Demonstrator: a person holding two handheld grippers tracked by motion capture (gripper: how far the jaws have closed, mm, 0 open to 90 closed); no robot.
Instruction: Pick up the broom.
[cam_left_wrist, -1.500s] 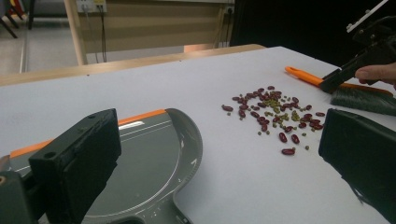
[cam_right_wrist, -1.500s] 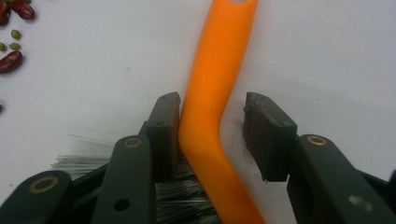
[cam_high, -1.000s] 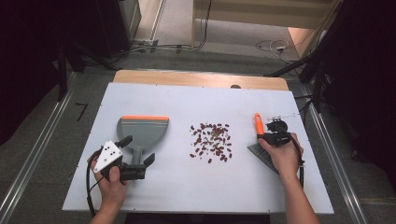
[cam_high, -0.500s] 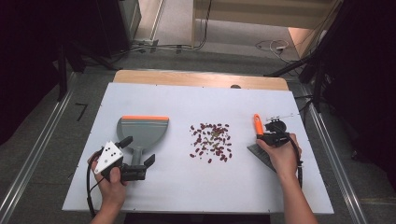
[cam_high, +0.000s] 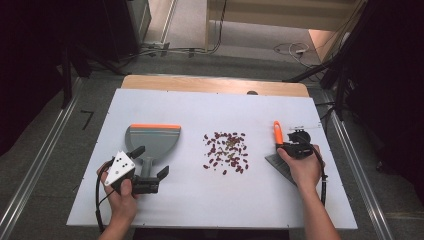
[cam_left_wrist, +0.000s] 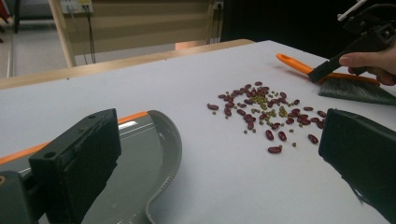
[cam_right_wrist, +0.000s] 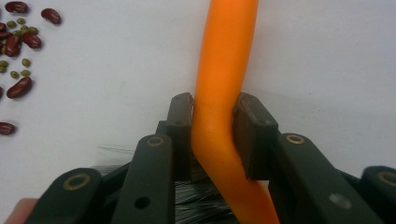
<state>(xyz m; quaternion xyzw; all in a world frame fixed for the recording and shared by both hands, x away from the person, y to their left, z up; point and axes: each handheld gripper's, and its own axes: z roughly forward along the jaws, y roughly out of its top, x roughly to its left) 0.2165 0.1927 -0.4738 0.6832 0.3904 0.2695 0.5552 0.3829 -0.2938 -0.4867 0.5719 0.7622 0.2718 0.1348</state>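
Looking down from high view: your right gripper (cam_high: 289, 145) clamps orange brush handle (cam_high: 277, 133) at table's right, bristles lying near your hand; beans (cam_high: 226, 152) scattered mid-table; grey dustpan (cam_high: 152, 141) left of them, your left gripper (cam_high: 149, 162) over its handle, jaws wide apart, gripping nothing.

Left gripper view: jaws spread, dustpan between them at near left, beans (cam_left_wrist: 266, 112) beyond, brush (cam_left_wrist: 345, 84) far right.

Right gripper view: both pads pressed tight on orange handle (cam_right_wrist: 224, 84), beans (cam_right_wrist: 18, 42) at left.
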